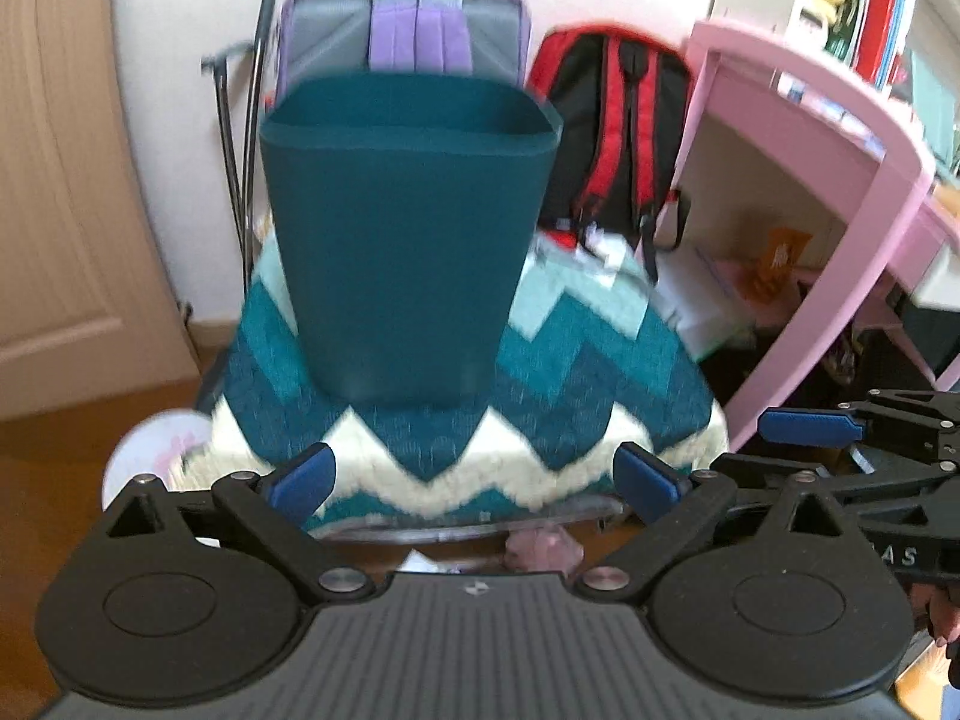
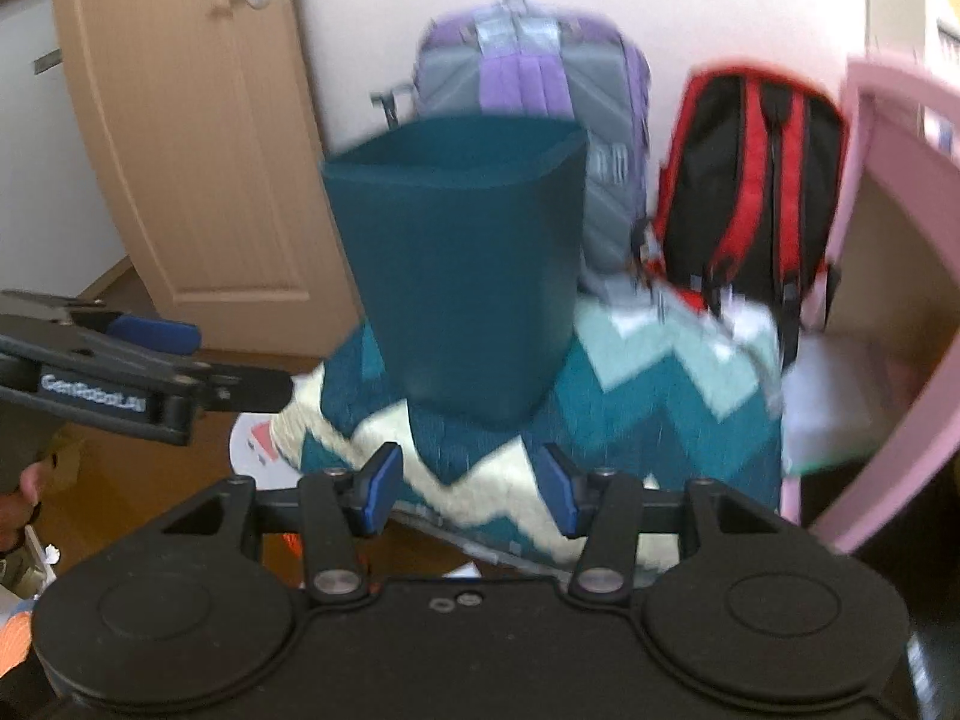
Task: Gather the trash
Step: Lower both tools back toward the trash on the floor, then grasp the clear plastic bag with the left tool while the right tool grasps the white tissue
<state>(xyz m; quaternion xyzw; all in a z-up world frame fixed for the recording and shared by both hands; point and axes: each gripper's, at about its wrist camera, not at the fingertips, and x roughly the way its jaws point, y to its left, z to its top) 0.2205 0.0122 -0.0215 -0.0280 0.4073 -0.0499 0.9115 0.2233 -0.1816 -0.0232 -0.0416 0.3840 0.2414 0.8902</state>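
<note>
A dark teal bin (image 1: 408, 240) stands upright on a seat covered with a teal and cream zigzag blanket (image 1: 540, 396); it also shows in the right wrist view (image 2: 468, 276). My left gripper (image 1: 474, 483) is open and empty, in front of the blanket's near edge. My right gripper (image 2: 471, 489) is open and empty, also short of the bin. The right gripper's fingers (image 1: 804, 426) show at the right of the left wrist view. The left gripper's finger (image 2: 153, 330) shows at the left of the right wrist view. The bin's inside is hidden.
A purple and grey backpack (image 1: 414, 30) and a red and black backpack (image 1: 618, 126) lean on the wall behind the bin. A pink desk (image 1: 840, 180) stands at the right. A beige door (image 2: 198, 138) is at the left. A white round object (image 1: 150, 450) lies on the brown floor.
</note>
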